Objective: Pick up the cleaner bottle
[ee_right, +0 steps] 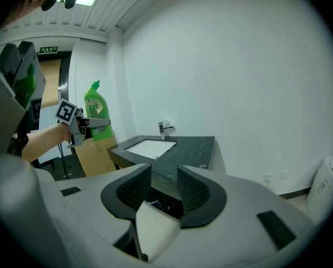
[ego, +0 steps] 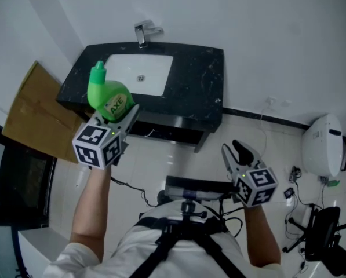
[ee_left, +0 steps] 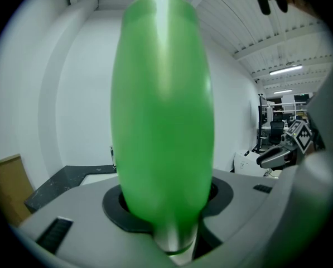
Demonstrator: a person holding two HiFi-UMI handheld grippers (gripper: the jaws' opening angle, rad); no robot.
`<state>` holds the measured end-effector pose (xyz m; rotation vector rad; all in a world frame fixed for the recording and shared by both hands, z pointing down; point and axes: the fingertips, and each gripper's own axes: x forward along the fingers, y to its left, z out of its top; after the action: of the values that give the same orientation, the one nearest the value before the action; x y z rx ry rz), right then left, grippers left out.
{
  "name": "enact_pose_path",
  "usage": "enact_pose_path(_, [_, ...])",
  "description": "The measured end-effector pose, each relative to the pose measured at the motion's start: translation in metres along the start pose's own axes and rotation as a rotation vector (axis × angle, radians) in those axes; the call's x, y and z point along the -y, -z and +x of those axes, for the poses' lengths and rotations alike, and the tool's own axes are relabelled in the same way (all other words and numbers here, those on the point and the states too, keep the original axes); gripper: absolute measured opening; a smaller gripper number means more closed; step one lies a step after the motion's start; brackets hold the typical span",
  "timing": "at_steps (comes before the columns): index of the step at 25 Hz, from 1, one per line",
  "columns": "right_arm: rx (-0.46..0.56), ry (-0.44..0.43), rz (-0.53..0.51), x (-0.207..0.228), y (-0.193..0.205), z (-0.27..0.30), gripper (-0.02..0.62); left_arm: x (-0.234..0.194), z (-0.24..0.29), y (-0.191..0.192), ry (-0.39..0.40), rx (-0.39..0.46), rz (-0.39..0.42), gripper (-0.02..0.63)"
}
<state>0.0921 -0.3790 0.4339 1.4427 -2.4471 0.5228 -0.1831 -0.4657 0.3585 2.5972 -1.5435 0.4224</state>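
Washroom — black vanity [ego: 203, 81], white basin [ego: 124, 68], tap [ego: 142, 34]

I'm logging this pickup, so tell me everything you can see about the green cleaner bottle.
The cleaner bottle is bright green, glossy plastic, with a bent green spout cap and a label reading AXE. It is roughly upright in the air, clamped around its body by the left gripper, clear of the black counter. Nothing else touches it.

Glossy green plastic cleaner bottle [ego: 107, 95], polished black stone counter [ego: 197, 80] — chrome tap [ego: 142, 33]
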Motion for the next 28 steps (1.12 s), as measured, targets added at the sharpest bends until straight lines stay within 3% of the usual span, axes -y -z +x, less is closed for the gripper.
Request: enact_pose_path(28, [0.017,-0.003,-0.029,-0.001,-0.015,-0.007,0.14,0.015,-0.024,0.026,-0.018,-0.026,-0.023,0.176])
